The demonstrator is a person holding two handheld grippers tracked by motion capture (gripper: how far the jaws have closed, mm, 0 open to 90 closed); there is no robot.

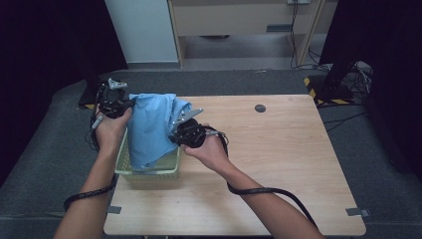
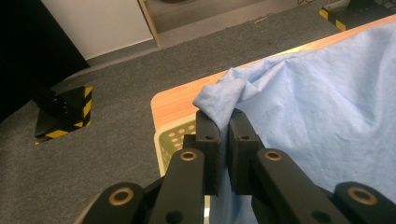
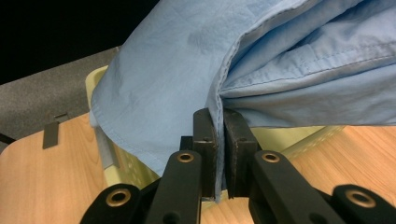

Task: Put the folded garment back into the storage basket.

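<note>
Careful: with your left gripper (image 2: pixel 224 122) and right gripper (image 3: pixel 220 122) both clamped on the blue shirt (image 1: pixel 152 127) hanging over the pale green basket (image 1: pixel 149 173), its trailing hem could snag the rim and tip it.

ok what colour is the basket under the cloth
Pale yellow-green basket; its holed wall shows best in the left gripper view.

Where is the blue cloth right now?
In the high view the blue cloth hangs at the table's left side, above the pale green basket, held between the left tongs and right tongs.
</note>
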